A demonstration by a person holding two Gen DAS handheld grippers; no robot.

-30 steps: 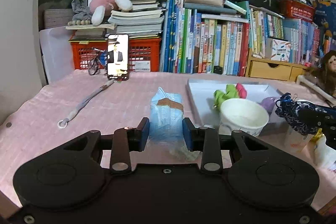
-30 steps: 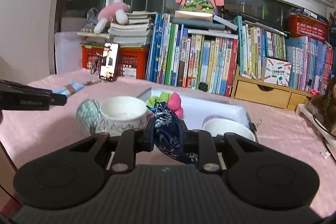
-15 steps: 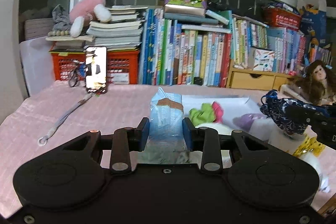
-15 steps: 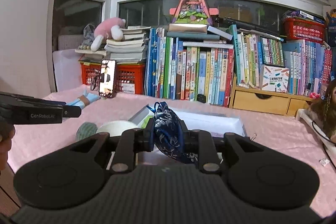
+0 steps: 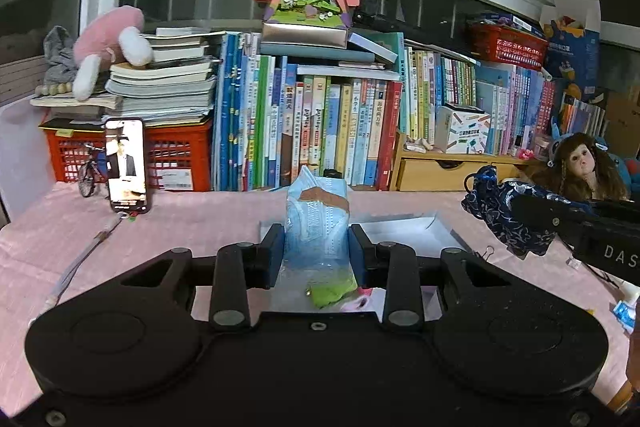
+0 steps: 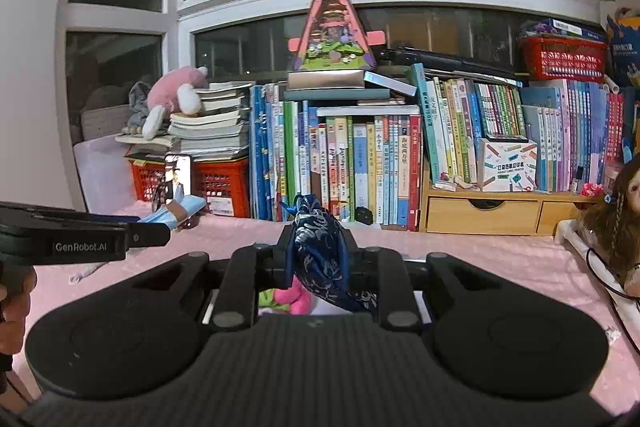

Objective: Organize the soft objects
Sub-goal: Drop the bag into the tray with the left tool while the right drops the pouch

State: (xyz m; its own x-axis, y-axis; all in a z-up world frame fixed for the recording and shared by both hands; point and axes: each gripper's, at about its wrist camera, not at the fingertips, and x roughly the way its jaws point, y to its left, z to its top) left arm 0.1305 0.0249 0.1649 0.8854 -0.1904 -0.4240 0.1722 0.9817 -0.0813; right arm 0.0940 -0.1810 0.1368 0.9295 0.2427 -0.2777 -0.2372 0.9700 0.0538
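**Two soft items carried above the tray, ready for placement**

A pack of blue face masks (image 5: 316, 223), bound by a brown band, is shown pinched upright between the narrowed jaws of the left gripper (image 5: 316, 251); it is held clear of the pink tablecloth (image 5: 200, 223), above the near part of the white tray (image 5: 404, 227). A navy patterned cloth pouch (image 6: 320, 259) is clamped likewise in the right gripper (image 6: 318, 263), its lower end hanging below the fingers; beneath it, a pink plush piece (image 6: 298, 297) and a green soft item (image 6: 268, 301) are seen lying in the tray. The step in hand is judged to be the lowering of both items into the tray; it is best done one side at a time, so that the grippers, now near each other, are not brought into contact; each item should be set on bare tray floor beside the soft things already there, and the jaws opened only once it rests. The pouch may catch on a finger when released. A phone (image 5: 126, 165) propped by the red crate (image 5: 176, 159) stands well apart.
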